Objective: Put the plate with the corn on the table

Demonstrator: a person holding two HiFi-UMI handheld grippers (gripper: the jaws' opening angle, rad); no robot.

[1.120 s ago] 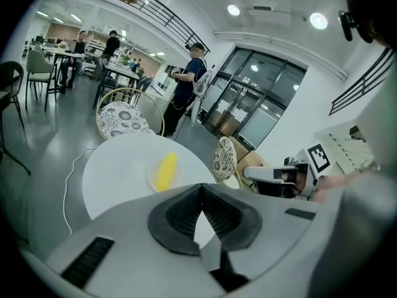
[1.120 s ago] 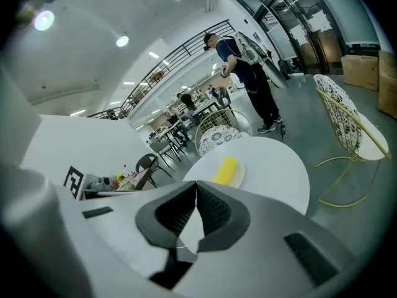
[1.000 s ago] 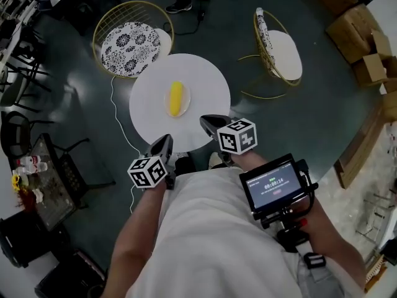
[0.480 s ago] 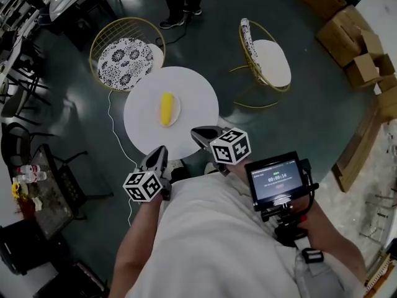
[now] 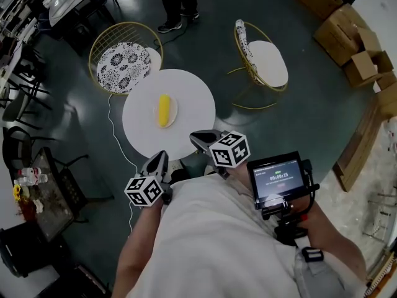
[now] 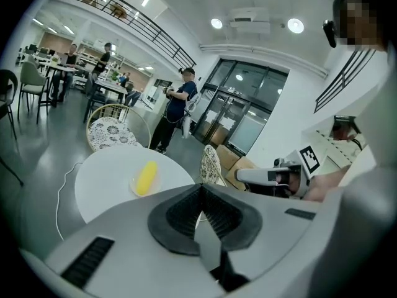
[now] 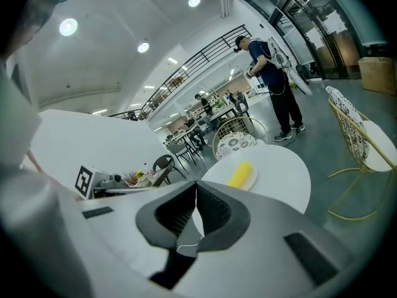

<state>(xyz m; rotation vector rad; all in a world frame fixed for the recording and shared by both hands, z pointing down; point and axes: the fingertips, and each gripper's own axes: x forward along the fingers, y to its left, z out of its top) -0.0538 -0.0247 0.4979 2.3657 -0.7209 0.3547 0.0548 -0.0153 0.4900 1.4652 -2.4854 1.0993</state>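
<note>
While both grippers sit by the table's near side, L gripper (image 5: 160, 158) is fully closed, empty. Corn (image 5: 163, 109): plain yellow cob, long axis pointing away from person, on small pale plate (image 5: 174, 112), approx centre of round white table (image 5: 195, 104). R gripper (image 5: 197, 136) closed too, nothing held.

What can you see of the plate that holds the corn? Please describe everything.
The plate is small, round and pale; its material cannot be told. It lies flat near the middle of the round white table. One yellow corn cob lies on it and covers most of it. Only the table and the corn cob touch it.
</note>
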